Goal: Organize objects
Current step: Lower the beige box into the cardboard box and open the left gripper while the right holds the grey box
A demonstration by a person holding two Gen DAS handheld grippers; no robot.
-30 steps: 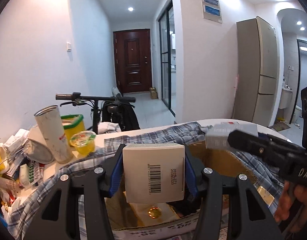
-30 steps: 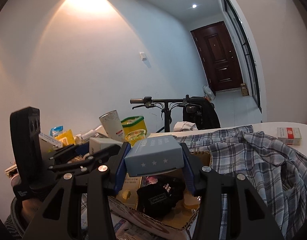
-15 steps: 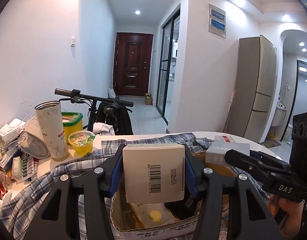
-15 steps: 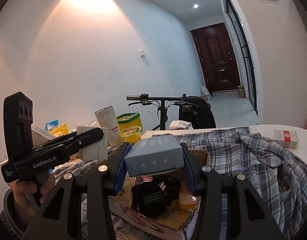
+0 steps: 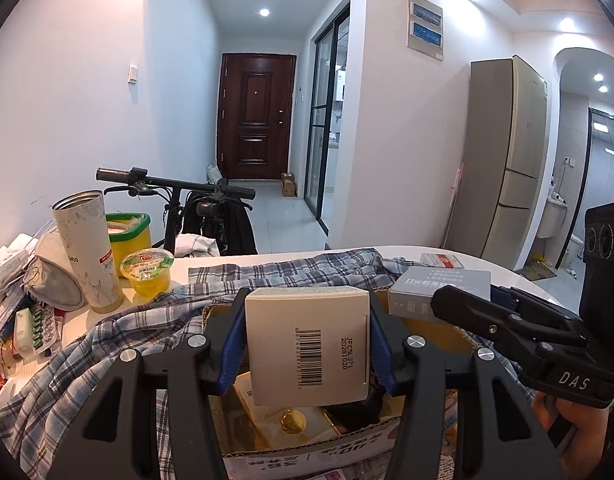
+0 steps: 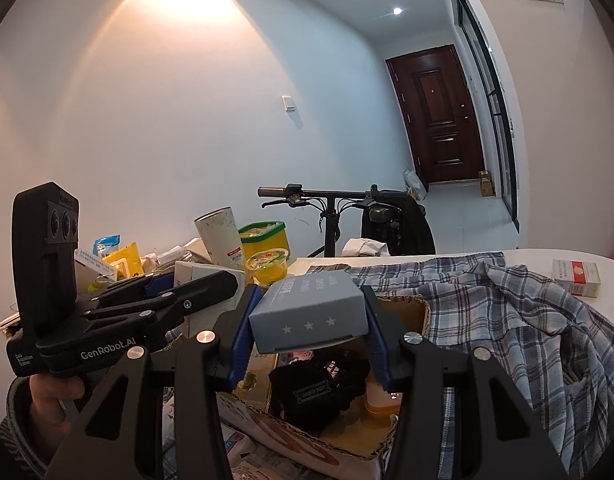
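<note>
Left gripper (image 5: 307, 344) clamps cream box (image 5: 307, 344), right gripper (image 6: 309, 322) clamps grey-blue box (image 6: 309, 314); each should lower flat into cardboard box (image 5: 307, 454) at 6 o'clock w/o snagging plaid shirt (image 6: 527, 320).

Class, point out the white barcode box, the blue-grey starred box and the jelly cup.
white barcode box (image 5: 307, 344), left wrist view, barcoded face
blue-grey starred box (image 6: 309, 312), right wrist view, top face
jelly cup (image 5: 147, 270), left wrist view, printed lid

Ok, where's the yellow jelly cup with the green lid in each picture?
Left wrist view: the jelly cup sits far left, beside the tall white tumbler, left of the cream box in the left gripper.
Right wrist view: left of centre, just above the blue-grey box in the right gripper.
Shared landmark: the brown door.
</note>
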